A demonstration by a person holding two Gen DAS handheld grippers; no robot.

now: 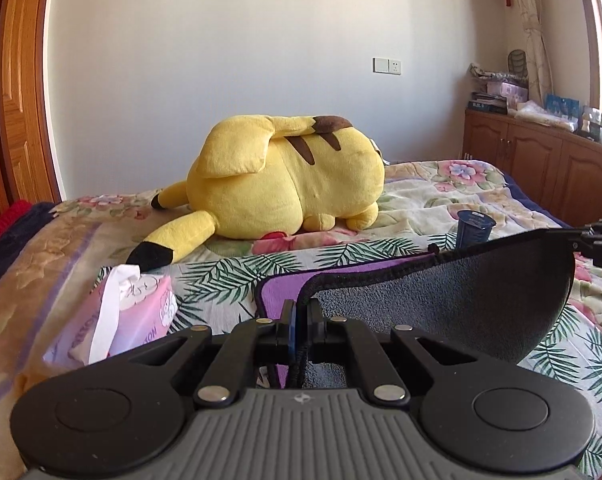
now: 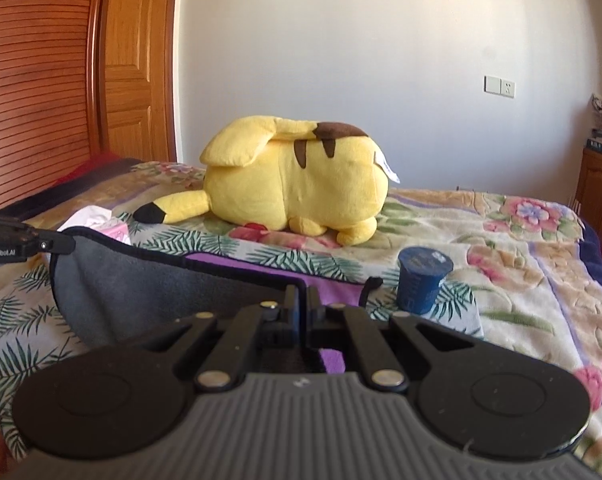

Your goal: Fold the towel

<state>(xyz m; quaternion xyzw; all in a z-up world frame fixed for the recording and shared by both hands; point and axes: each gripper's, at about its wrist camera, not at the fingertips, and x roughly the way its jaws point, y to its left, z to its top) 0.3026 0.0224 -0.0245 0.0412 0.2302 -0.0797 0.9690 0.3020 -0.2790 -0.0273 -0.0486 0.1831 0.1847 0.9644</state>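
Note:
The towel (image 1: 453,300) is dark grey on one side and purple on the other, with a black hem. It lies partly on the bed, its near edge lifted and stretched between my two grippers. My left gripper (image 1: 302,312) is shut on the towel's near left corner. My right gripper (image 2: 303,300) is shut on the near right corner of the towel (image 2: 149,292). The right gripper also shows at the right edge of the left wrist view (image 1: 581,240), and the left gripper at the left edge of the right wrist view (image 2: 67,245). The purple side (image 2: 261,268) rests flat on the bedspread.
A large yellow plush toy (image 1: 285,176) lies on the floral bedspread (image 1: 441,192) behind the towel. A pink tissue pack (image 1: 129,312) lies to the left. A dark blue cup (image 2: 423,280) stands to the right of the towel. Wooden cabinets (image 1: 541,160) line the right wall.

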